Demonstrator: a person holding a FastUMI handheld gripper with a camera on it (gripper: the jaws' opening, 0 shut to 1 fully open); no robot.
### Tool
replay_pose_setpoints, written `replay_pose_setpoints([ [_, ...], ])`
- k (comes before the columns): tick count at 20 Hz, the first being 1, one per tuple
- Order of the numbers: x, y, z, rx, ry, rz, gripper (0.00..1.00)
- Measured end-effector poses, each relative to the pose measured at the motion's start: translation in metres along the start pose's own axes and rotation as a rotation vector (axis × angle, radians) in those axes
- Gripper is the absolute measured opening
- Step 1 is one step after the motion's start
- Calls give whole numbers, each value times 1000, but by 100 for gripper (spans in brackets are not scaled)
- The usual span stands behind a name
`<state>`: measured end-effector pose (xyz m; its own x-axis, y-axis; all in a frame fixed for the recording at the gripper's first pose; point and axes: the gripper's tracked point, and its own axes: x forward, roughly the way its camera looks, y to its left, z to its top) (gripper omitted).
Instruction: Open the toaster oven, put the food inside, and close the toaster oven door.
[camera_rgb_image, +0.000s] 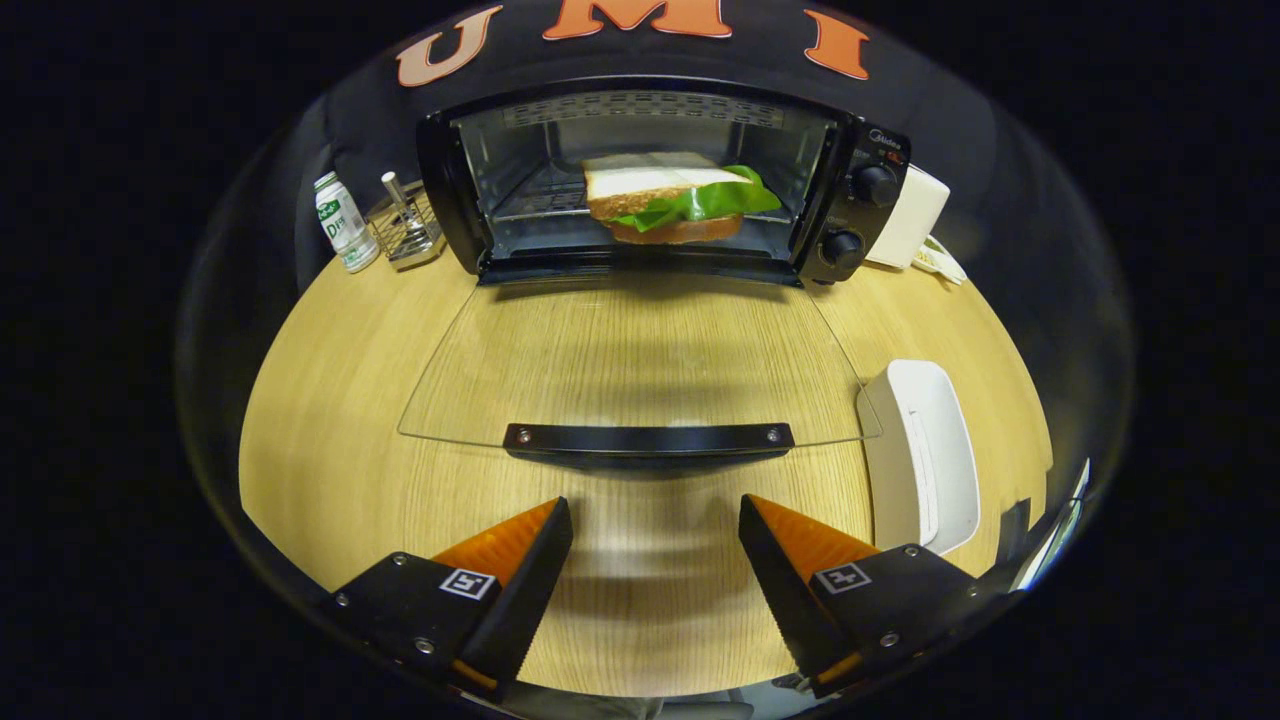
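jaws stand apart with nothing between them, the gripper (655, 560) hanging over the table (330, 400). at twelve o'clock, beyond them, the sandwich (672, 200) sits on the rack inside the toaster oven (660, 180). its glass door (640, 360) lies folded flat toward the fingers, handle (648, 438) just ahead, so closing looks like what remains. a white tray (925, 455) rests at two o'clock.

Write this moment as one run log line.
tool: open, empty | sandwich: inside toaster oven | glass door: open flat, handle just ahead | left: close door
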<state>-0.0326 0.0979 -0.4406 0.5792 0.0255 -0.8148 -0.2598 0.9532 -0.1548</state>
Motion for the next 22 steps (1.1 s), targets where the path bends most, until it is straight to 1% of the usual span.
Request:
replay_pose_setpoints([
  [4, 13, -2, 7, -4, -1, -13, 100],
  [8, 20, 2, 8, 24, 4, -10, 100],
  [10, 22, 3, 7, 64, 2, -5, 100],
  [17, 0, 1, 22, 114, -35, 21, 100],
  [22, -21, -2, 47, 145, -69, 36, 100],
])
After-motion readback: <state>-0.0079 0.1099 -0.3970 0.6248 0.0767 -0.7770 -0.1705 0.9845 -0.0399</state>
